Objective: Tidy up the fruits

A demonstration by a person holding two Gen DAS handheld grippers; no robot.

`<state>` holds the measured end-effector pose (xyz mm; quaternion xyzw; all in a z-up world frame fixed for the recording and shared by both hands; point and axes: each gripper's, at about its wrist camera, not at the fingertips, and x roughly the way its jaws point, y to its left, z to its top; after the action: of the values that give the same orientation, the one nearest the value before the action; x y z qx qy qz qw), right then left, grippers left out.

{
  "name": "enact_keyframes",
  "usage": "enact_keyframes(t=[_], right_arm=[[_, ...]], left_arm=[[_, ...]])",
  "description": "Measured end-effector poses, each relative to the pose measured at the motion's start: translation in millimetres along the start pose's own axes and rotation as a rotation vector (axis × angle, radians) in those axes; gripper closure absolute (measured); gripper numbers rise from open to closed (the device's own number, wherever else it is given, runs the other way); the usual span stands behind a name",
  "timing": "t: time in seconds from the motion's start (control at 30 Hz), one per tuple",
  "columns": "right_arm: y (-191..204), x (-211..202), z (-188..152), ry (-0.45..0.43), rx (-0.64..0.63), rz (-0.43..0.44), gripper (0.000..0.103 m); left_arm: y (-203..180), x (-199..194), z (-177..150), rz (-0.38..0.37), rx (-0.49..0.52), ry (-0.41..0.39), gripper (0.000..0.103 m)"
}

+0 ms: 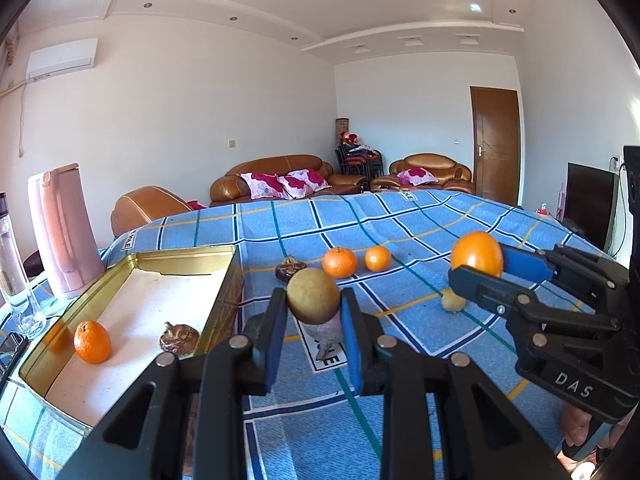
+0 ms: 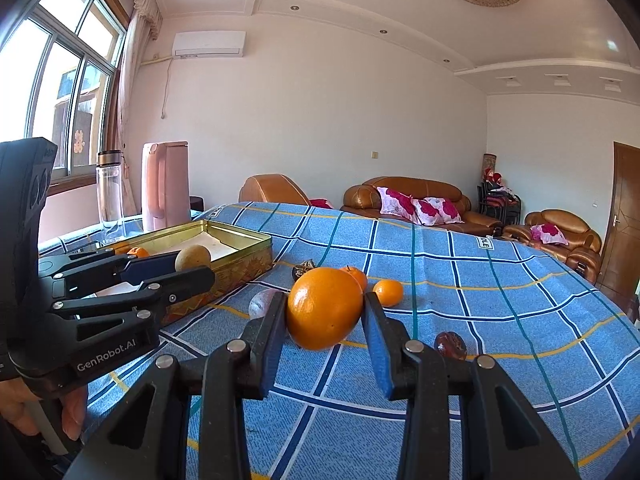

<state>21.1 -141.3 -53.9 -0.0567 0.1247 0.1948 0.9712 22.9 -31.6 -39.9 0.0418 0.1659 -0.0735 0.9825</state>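
Far left on my worktop (image 1: 280, 220) there's a clear bottle (image 1: 12, 264) and a pink kettle (image 1: 60, 232), then the gold tin (image 1: 192, 254) I'm sorting into. It already has a small orange (image 1: 92, 342) and a brown wrinkly fruit (image 1: 179, 339) sitting apart on its white liner.

Next over, my left gripper (image 1: 314, 312) has its jaws clamped narrow on a tan round fruit (image 1: 313, 295), held up off the cloth just right of the tin wall. Skin looks matte and firm, so I'd guess it grips fine at the widest part, which is about where the blue pads (image 1: 352, 340) sit now. There's a pale purplish fruit (image 1: 322, 332) lying on the cloth right behind it.

Middle of the blue checked cloth: another brown fruit (image 1: 289, 268), then two small mandarins (image 1: 339, 262) close together. Those look soft-skinned, so probably a gentle squeeze across the middle, no crushing.

Over on the right, my right gripper (image 2: 325, 326) is closed on the big orange (image 2: 325, 308), lifted clear. Looks like the heaviest piece here and the peel's glossy, so it could slip or roll if the grip is off-centre; the pads are on its widest part. A little yellowish fruit (image 1: 453, 301) sits under it, and a reddish-brown one (image 2: 451, 345) is near my right jaw.
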Motion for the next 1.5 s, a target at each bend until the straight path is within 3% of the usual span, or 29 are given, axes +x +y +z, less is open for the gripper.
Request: enact_keyframes(t=[0.63,1.07,1.5], right_arm=[[29,3,23,-0.022,-0.062,0.045,0.063],[64,21,35,-0.020,-0.093,0.148,0.063],[99,55,49,0.014,-0.098,0.251,0.063]], left_arm=[[63,-12,5,0.052,-0.126,-0.004,0.075],[105,-15,0,0.116,-0.194,0.005,0.075],[151,-17,-10,0.228,-0.226,0.044,0.075]])
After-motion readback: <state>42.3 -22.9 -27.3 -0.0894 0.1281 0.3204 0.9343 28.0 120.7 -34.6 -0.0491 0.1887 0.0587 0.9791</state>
